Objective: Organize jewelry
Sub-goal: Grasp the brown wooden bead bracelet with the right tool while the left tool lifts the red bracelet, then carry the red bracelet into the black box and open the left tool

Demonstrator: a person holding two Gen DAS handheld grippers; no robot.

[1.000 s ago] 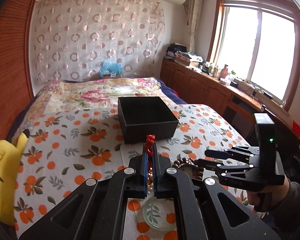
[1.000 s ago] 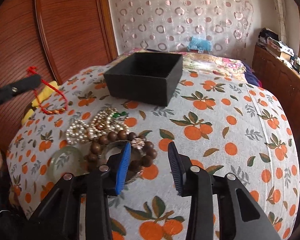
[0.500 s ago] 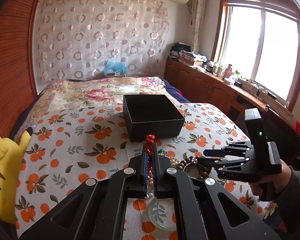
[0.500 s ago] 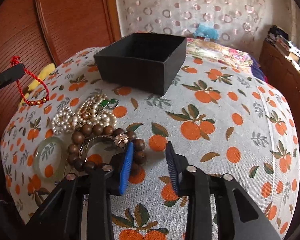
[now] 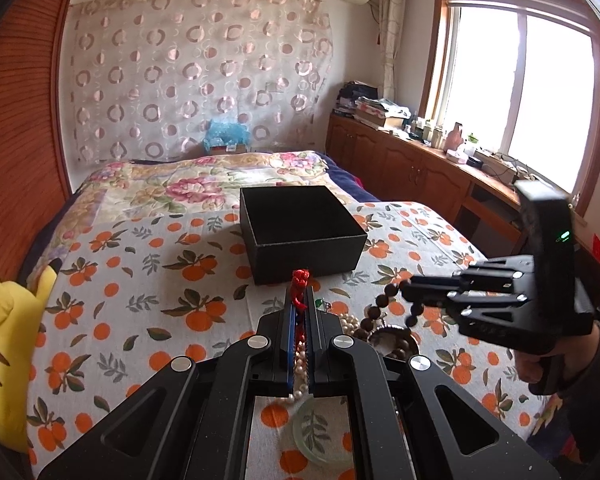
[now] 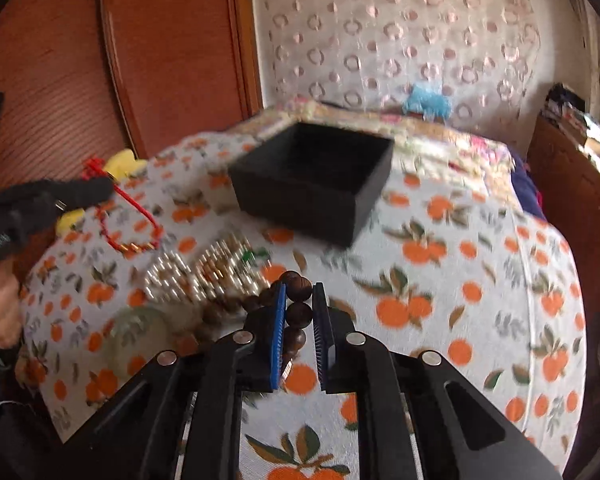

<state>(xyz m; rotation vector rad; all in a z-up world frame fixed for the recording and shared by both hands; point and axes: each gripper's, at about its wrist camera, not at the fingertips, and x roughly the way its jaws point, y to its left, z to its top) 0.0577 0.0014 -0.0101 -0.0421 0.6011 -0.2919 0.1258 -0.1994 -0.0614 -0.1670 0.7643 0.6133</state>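
At the far left a yellow plush toy (image 5: 4,360) lies on the edge of the bed (image 5: 148,280), which is spread with a white cloth printed with oranges and green leaves. Just in from it, the left gripper (image 5: 299,308) has its blue-padded fingers (image 5: 289,340) pinched tight on a red cord bracelet with small gold beads (image 6: 134,226); the red knot pokes up above the fingertips, and from the other side the loop hangs free below them, clear of the cloth. Beneath that gripper, on the cloth, rest a tangle of pearl and gold-coloured bead strands (image 6: 196,276) and, nearer the bed's front edge, a pale green translucent bangle (image 5: 320,434). Beyond the heap, toward the middle of the bed, stands an open black square box (image 5: 300,232), apart from the jewelry. To the right of the pearls is a dark brown wooden bead bracelet (image 6: 296,300). The right gripper (image 6: 300,300), held in a person's hand (image 5: 540,364) with a dark sleeve, is closing its fingers on that bracelet: the beads sit between the blue pads, part of the string raised off the cloth, the rest trailing down toward the heap. That view is blurred.
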